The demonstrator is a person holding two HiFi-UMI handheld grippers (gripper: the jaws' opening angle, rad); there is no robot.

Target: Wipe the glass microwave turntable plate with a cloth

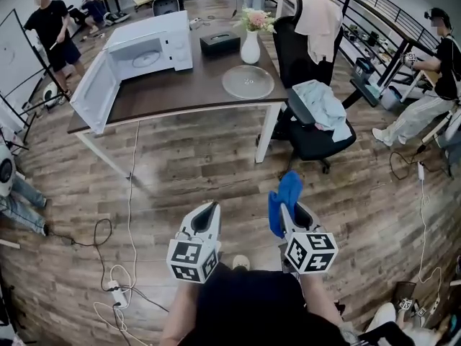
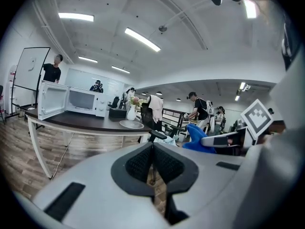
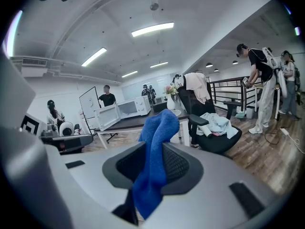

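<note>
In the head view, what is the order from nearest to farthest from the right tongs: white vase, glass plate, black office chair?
From the right tongs, shut on the blue cloth:
1. Black office chair, on the floor, right of the table.
2. Glass plate, on the table's near right part.
3. White vase, just behind the plate.

we see a dark worktop [image 1: 180,92] on white legs carrying a white microwave [image 1: 155,45] with its door open, a black box [image 1: 220,43], a white flower vase [image 1: 250,47] and the glass turntable plate [image 1: 248,82] just beside the vase.
</note>
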